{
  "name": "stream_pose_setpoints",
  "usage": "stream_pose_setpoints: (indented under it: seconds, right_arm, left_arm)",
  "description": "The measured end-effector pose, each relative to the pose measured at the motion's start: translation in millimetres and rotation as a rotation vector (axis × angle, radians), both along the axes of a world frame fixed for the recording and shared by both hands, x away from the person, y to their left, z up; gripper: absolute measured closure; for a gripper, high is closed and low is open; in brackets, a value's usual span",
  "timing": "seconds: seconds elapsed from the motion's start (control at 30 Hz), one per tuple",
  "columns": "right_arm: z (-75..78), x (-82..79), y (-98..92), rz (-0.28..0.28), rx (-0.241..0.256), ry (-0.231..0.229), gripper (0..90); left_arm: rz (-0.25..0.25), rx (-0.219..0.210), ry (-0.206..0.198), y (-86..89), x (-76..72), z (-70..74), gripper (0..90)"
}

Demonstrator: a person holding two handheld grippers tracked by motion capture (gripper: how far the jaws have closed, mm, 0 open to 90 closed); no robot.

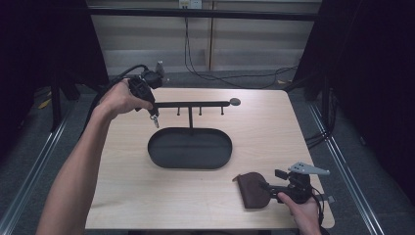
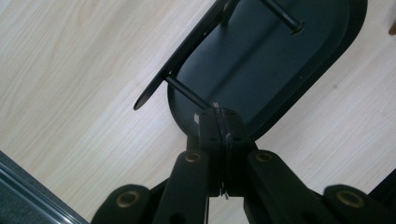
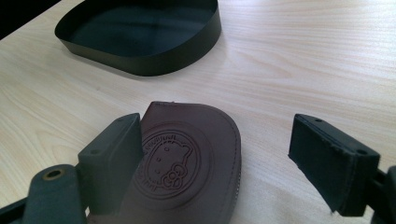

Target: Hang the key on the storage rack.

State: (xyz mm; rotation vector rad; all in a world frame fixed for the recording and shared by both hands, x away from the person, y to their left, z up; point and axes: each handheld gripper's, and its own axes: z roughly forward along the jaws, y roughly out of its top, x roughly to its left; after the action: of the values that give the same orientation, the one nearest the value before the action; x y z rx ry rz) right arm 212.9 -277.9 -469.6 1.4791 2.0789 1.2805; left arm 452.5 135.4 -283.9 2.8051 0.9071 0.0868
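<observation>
A black stand has an oval tray (image 1: 191, 149) and a post carrying a crossbar (image 1: 195, 104) with several pegs. My left gripper (image 1: 152, 113) hovers at the bar's left end, shut on a small thin metal piece (image 1: 155, 121) that dangles beneath it. In the left gripper view the jaws (image 2: 218, 116) pinch that thin piece (image 2: 216, 108) just short of a peg (image 2: 187, 93) under the bar (image 2: 177, 58). A brown leather pouch (image 1: 252, 188) lies flat near the front right. My right gripper (image 1: 266, 187) stands open, its left jaw over the embossed pouch (image 3: 187, 158) and its right jaw beside it.
The tray (image 3: 140, 32) sits at the table's middle, beyond the pouch. Bare wood lies around it. The table's front edge (image 1: 195, 228) is close to the right hand. Cables trail on the floor behind the table.
</observation>
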Motion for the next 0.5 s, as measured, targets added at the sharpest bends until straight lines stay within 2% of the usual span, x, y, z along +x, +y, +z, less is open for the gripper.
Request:
stream_pose_setpoints:
  seconds: [0.23,0.37,0.5]
  right_arm:
    - [0.2,-0.3,0.0,0.0,0.001,0.0,17.1]
    - [-0.1,0.1,0.3,0.002,0.0,0.0,17.2]
    - [0.2,-0.2,0.0,-0.002,0.001,0.001,17.1]
  left_arm:
    - [0.008,0.002,-0.002,0.0,-1.2,-2.3,88.7]
    - [0.031,-0.026,-0.013,3.3,-0.9,-1.6,86.3]
    - [0.038,-0.037,-0.018,7.4,-2.9,-2.3,86.0]
